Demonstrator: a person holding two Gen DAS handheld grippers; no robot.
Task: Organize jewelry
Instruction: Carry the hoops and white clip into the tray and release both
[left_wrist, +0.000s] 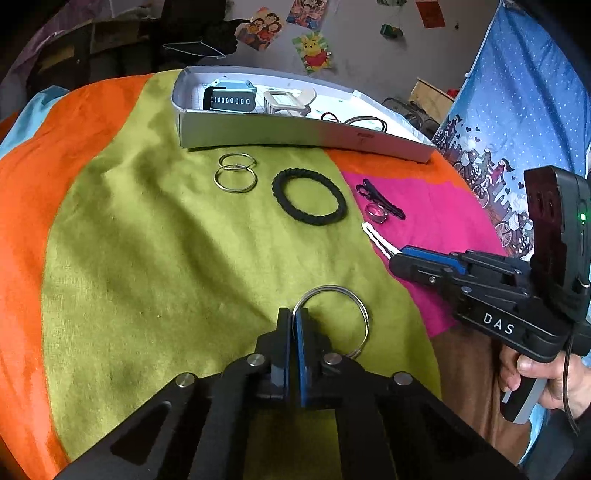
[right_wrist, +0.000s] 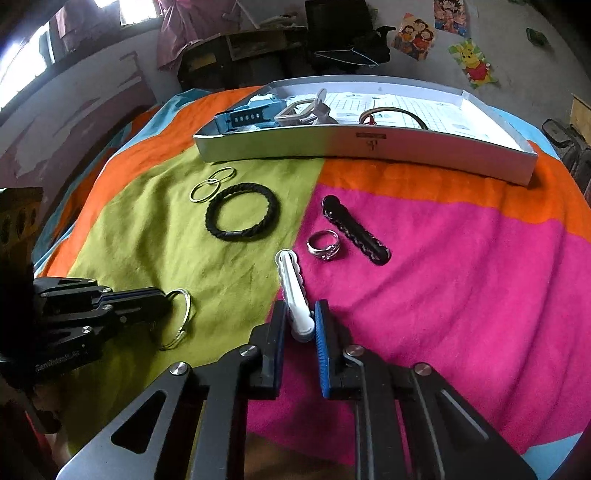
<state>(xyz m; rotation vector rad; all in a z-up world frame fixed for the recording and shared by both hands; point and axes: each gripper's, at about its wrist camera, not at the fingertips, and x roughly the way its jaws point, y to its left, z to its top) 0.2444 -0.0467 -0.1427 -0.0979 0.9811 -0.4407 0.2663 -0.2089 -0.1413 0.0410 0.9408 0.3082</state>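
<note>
The left gripper (left_wrist: 294, 317) is clamped on the silver bangle (left_wrist: 334, 317) lying on the green cloth (left_wrist: 147, 240); the right gripper (right_wrist: 300, 317) pinches the white clip (right_wrist: 293, 291); both picks look made; next, probably lift each cleanly toward the tray (right_wrist: 369, 147).

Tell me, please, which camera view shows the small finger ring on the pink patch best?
The right wrist view: the finger ring lies near and sharp, its band clear, beside the black hair clip. The left wrist view shows the ring small, far off and blurred against that clip.
</note>
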